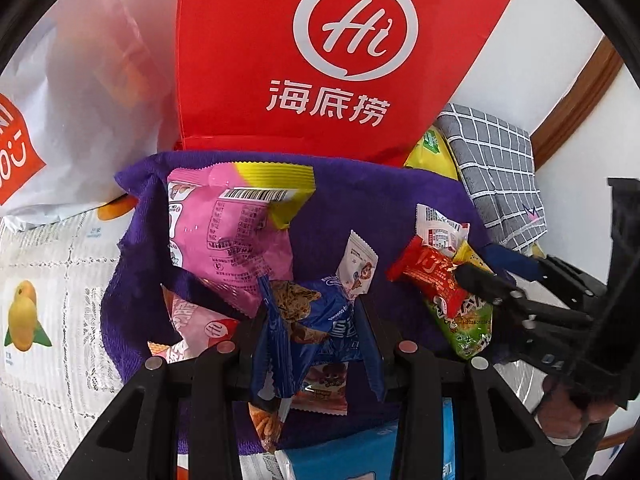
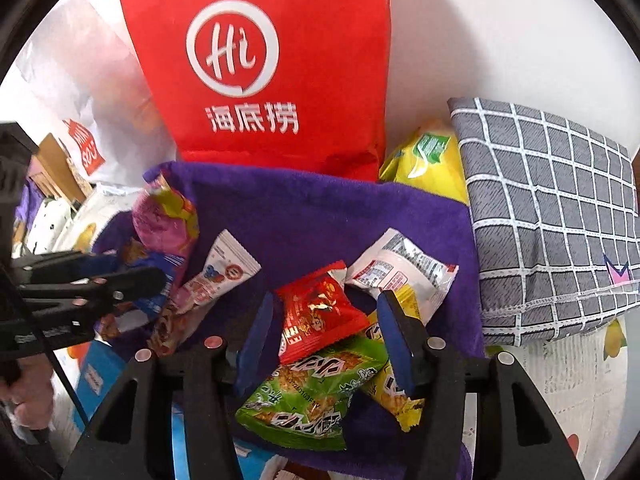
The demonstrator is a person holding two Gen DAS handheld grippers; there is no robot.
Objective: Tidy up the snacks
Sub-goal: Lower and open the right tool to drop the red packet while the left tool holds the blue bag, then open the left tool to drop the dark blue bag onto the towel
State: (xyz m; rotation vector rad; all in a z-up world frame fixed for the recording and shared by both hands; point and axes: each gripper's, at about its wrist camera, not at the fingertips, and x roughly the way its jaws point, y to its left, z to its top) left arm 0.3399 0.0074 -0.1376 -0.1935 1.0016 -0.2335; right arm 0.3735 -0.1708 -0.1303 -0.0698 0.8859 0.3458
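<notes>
Several snack packets lie on a purple towel [image 1: 360, 200] [image 2: 320, 208]. My left gripper [image 1: 316, 328] is shut on a blue snack packet [image 1: 316, 320], which bulges between its fingers. A big pink packet [image 1: 236, 236] lies beyond it, a small white packet [image 1: 358, 268] to its right. My right gripper [image 2: 324, 320] is open, its blue pads on either side of a red packet [image 2: 316, 320] that rests on a green packet [image 2: 312, 392]. A white packet [image 2: 400, 268] and a yellow packet [image 2: 392, 396] lie beside them. The right gripper also shows in the left wrist view [image 1: 484, 276].
A red paper bag [image 1: 320, 60] [image 2: 272, 72] stands behind the towel. A white bag [image 1: 80, 100] stands at its left. A grey checked cushion [image 2: 552, 220] and a yellow pack [image 2: 428, 160] are at the right. A blue box [image 1: 360, 456] lies near me.
</notes>
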